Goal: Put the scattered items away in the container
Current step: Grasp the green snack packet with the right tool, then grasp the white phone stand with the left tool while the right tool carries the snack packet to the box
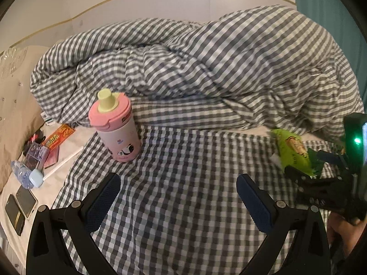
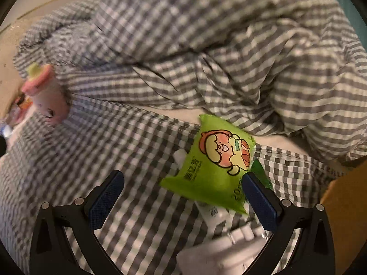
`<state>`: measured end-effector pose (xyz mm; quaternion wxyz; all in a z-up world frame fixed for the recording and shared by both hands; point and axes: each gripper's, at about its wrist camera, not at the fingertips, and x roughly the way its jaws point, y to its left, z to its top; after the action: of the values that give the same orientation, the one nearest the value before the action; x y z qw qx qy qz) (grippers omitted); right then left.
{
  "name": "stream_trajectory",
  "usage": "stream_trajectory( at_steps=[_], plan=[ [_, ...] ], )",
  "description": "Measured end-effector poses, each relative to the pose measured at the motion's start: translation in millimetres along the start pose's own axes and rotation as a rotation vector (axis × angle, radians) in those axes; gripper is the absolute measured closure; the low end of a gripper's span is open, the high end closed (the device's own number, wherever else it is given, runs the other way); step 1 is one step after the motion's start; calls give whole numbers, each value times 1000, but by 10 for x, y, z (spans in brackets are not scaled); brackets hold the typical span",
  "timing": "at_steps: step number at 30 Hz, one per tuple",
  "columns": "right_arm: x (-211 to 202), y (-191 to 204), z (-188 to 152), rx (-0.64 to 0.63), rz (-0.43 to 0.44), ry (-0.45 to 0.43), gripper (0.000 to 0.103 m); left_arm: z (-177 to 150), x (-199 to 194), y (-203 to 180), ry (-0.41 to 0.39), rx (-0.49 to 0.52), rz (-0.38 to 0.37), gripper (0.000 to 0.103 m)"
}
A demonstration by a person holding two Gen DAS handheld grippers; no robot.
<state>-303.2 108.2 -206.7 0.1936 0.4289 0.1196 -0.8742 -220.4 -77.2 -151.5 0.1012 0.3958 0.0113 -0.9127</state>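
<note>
Blue-padded fingers (image 2: 259, 200) of the right gripper (image 2: 181, 194) stand wide apart with nothing clamped between them, and the green snack packet (image 2: 218, 167) lies just ahead of them on the checked sheet (image 2: 128, 151), touching or slightly overlapping the right-hand finger at its lower corner, though contact is hard to judge through the blur. Its long axis runs diagonally, from the lower corner near that finger up and away toward the heaped gingham duvet (image 2: 206, 45). White items (image 2: 220, 215), too blurred to name, lie partly under the packet on the near side. To the packet's right an orange-brown edge, possibly the cardboard container (image 2: 344, 206), shows at the frame's rim. Far to the packet's left stands the pink sippy bottle (image 1: 114, 126), upright, ahead of the left gripper (image 1: 179, 199), which is likewise spread wide and empty. By my reading the right gripper is the nearer one, and the packet sits off-centre toward its right finger.
</note>
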Motion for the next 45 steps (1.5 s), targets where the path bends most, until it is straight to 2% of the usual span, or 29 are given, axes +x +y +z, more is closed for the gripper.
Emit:
stream_trajectory(
  at_steps=[7,17,22,24,25,28,34,45],
  plan=[
    [324,-213,23,62,-11,47,1,-25,173,5,13,3,-6,0],
    [649,-304,71,57,-66,105,0,-109,349,-60,46,4,-45,0],
    [605,-322,69,49,-66,104,14,-152,385,-101,58,4,-55,0],
    [563,-352,63,59,-57,94,18,-153,371,-120,56,5,-60,0],
    [538,-366,55,62,-56,91,23,-150,365,-128,55,4,-63,0],
    [444,-411,22,79,-37,79,27,-139,338,-175,54,5,-78,0],
    [182,-506,-70,110,7,52,29,-138,284,-361,53,30,-107,0],
    [-619,-611,-102,142,28,-56,30,-134,158,-839,48,74,-196,0]
  ],
)
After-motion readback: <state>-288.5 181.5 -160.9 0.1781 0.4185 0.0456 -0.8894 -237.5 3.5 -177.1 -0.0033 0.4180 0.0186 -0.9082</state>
